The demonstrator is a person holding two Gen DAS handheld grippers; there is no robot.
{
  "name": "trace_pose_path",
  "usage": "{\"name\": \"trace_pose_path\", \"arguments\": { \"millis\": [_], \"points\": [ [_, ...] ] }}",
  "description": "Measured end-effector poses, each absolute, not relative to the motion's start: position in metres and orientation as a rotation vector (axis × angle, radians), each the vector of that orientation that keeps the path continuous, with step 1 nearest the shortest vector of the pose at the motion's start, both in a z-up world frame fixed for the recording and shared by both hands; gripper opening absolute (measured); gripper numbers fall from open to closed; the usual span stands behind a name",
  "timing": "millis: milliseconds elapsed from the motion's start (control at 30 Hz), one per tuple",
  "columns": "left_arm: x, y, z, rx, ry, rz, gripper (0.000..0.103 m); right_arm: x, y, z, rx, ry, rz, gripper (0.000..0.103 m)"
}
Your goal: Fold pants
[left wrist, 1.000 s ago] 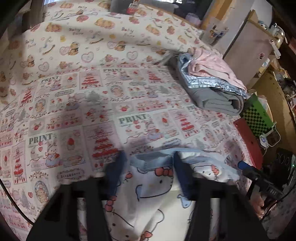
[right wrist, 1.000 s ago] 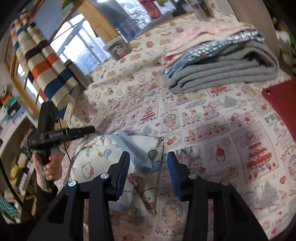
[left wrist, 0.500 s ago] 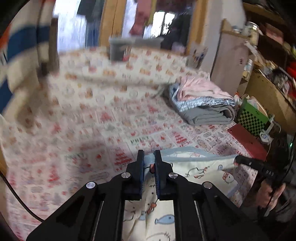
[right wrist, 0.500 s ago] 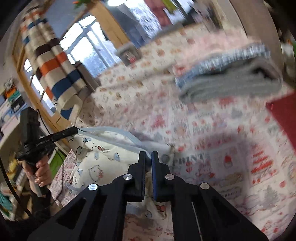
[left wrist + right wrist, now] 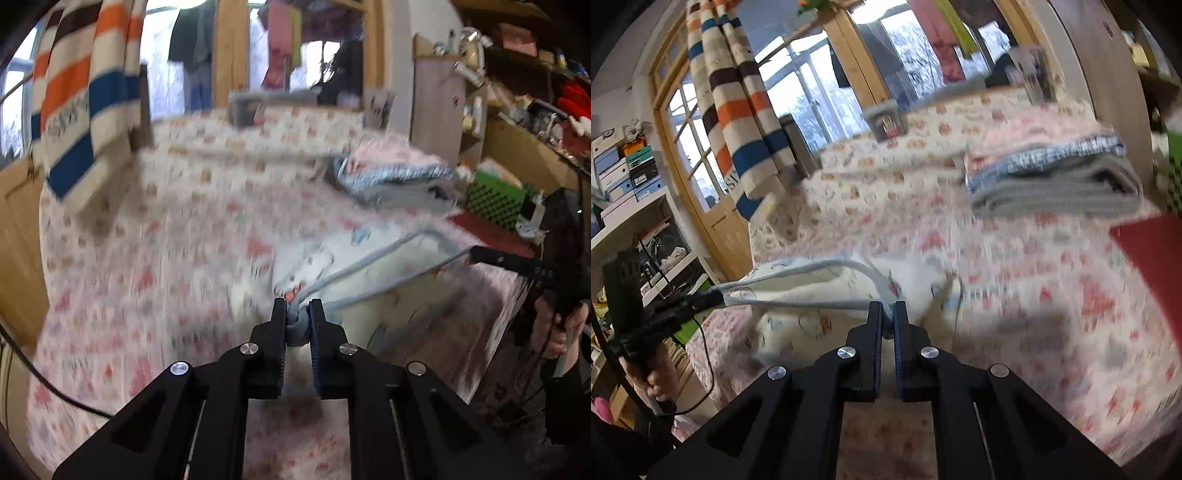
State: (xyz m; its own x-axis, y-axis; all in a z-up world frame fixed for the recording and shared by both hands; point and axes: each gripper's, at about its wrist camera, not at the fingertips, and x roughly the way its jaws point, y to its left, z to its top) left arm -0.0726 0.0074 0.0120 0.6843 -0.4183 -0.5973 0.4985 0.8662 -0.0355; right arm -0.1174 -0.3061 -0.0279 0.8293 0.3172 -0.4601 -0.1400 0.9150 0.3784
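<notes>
Now my left gripper (image 5: 297, 309) is clamped on the pale blue waistband (image 5: 373, 264) of the pants (image 5: 369, 291), a bunched bit of band pinched between the pads. My right gripper (image 5: 884, 312) is pinched on the same band at its other end, jaws nearly touching with only thin cloth between them. Both sets of jaws have just been closing, and the band is in each.

Waistband runs taut between the two grippers, off the bed (image 5: 177, 229). White printed cloth of the pants sags below it, the lower part resting on the patterned sheet at the near edge of the bed.

Left view: my right hand (image 5: 557, 328) wraps its gripper's handle at the right edge. Right view: my left hand (image 5: 650, 373) does the same at the left edge.

Farther back on the bed, a stack (image 5: 1052, 177) of folded clothes, grey at the bottom, well apart from the pants. Red board (image 5: 1152, 251) near it on the right. Striped towel (image 5: 738, 110) hangs by the window. Much of both views is blurred.
</notes>
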Motion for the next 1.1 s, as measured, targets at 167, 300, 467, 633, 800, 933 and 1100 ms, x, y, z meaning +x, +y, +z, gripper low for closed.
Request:
{"name": "trace_pose_path", "arguments": {
  "millis": [167, 300, 467, 633, 800, 933, 1100],
  "points": [
    [-0.066, 0.017, -0.020, 0.083, 0.737, -0.493, 0.012, -0.118, -0.306, -0.061, 0.404, 0.629, 0.233, 0.005],
    [-0.077, 0.021, -0.025, 0.102, 0.714, -0.481, 0.019, -0.122, -0.304, -0.069, 0.384, 0.626, 0.205, 0.007],
    [-0.084, 0.021, -0.017, 0.102, 0.638, -0.479, 0.043, -0.136, -0.285, -0.051, 0.213, 0.508, 0.125, 0.053],
    [-0.072, 0.016, -0.016, 0.071, 0.640, -0.470, 0.045, -0.129, -0.286, -0.046, 0.242, 0.504, 0.136, 0.052],
    [-0.060, 0.007, -0.026, 0.113, 0.661, -0.398, 0.045, -0.113, -0.291, -0.052, 0.281, 0.538, 0.069, 0.046],
    [-0.065, 0.004, -0.031, 0.151, 0.642, -0.372, 0.045, -0.105, -0.293, -0.061, 0.299, 0.571, 0.089, 0.046],
    [-0.062, 0.003, -0.030, 0.140, 0.589, -0.329, 0.022, -0.100, -0.280, -0.064, 0.239, 0.568, 0.090, 0.036]
  ]
}}
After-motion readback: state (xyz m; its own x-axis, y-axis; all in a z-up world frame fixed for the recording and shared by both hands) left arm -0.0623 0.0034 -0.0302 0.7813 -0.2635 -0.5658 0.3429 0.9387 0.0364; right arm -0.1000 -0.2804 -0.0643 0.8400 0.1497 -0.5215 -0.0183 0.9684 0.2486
